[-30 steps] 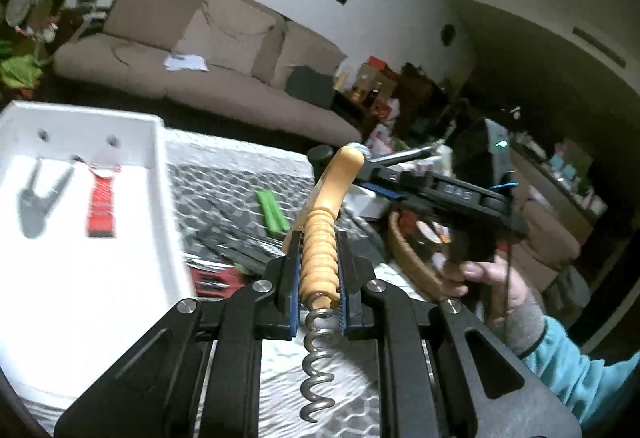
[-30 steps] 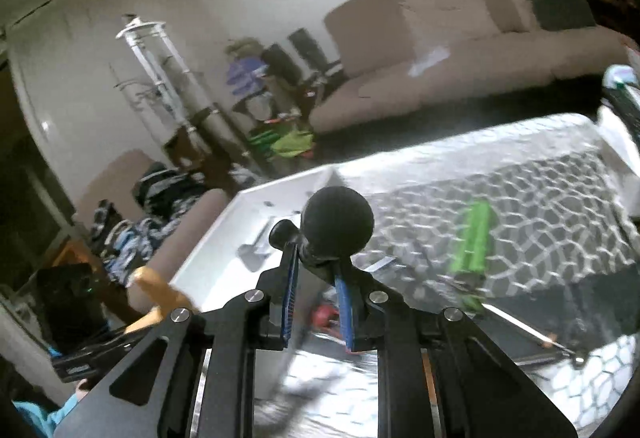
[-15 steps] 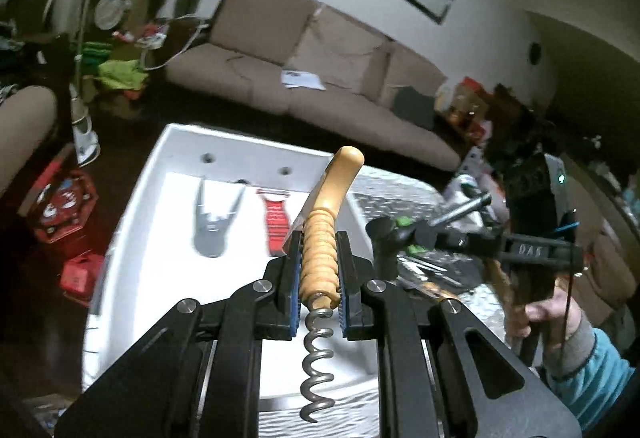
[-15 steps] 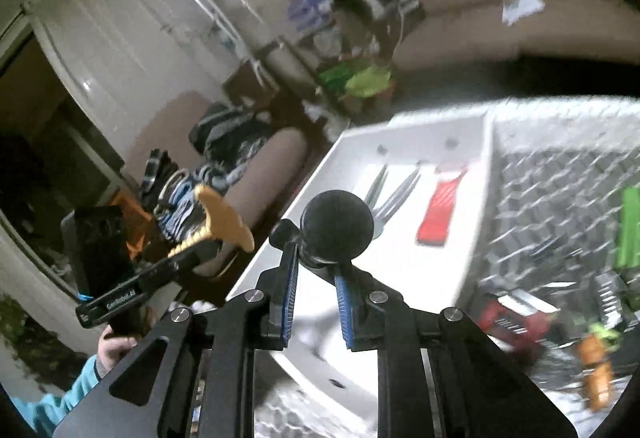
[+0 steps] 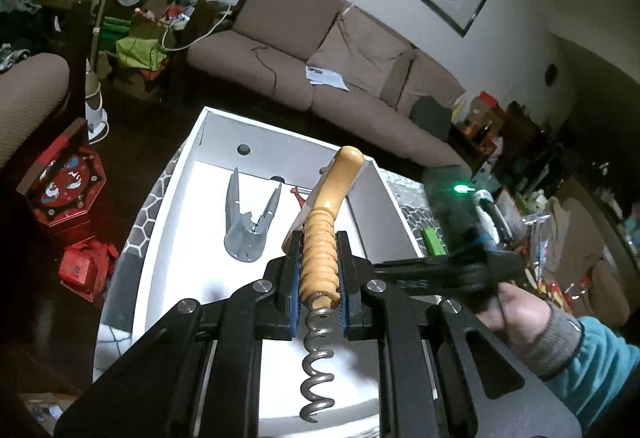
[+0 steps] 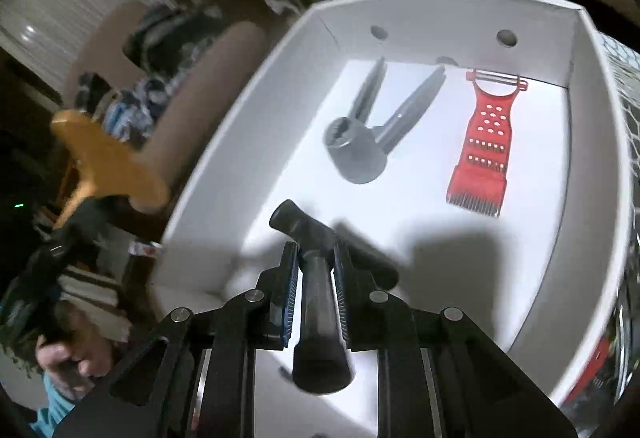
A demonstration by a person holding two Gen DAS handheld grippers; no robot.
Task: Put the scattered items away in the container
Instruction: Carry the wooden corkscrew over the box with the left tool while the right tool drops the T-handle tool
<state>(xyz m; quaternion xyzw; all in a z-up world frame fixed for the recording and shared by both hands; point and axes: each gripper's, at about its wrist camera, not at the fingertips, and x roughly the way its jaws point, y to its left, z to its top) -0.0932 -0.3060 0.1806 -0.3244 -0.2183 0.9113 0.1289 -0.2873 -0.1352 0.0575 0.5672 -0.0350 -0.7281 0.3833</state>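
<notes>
A white box (image 5: pixel 208 174) holds a grey hinged press (image 5: pixel 250 226) and a red peeler (image 5: pixel 298 194), which the corkscrew partly hides. My left gripper (image 5: pixel 320 278) is shut on a wooden-handled corkscrew (image 5: pixel 320 234) above the box's near end, with the spiral pointing back at the camera. In the right wrist view, my right gripper (image 6: pixel 316 258) hangs low over the box (image 6: pixel 440 14), its jaws closing tight on a black-handled tool (image 6: pixel 316 318). The grey press (image 6: pixel 360 146) and red peeler (image 6: pixel 484 142) lie beyond it. The corkscrew handle (image 6: pixel 108 162) shows blurred at left.
The box stands on a grey patterned cloth (image 5: pixel 412 198) where a green item (image 5: pixel 434 242) lies to the right. A hand (image 5: pixel 516 310) in a teal sleeve holds the right gripper (image 5: pixel 440 266). A sofa (image 5: pixel 320 78) stands behind, and red boxes (image 5: pixel 60 182) are on the floor at left.
Both grippers swung from over the patterned cloth to over the white box. The right one tipped down towards the box floor, and the black tool now lies along its fingers.
</notes>
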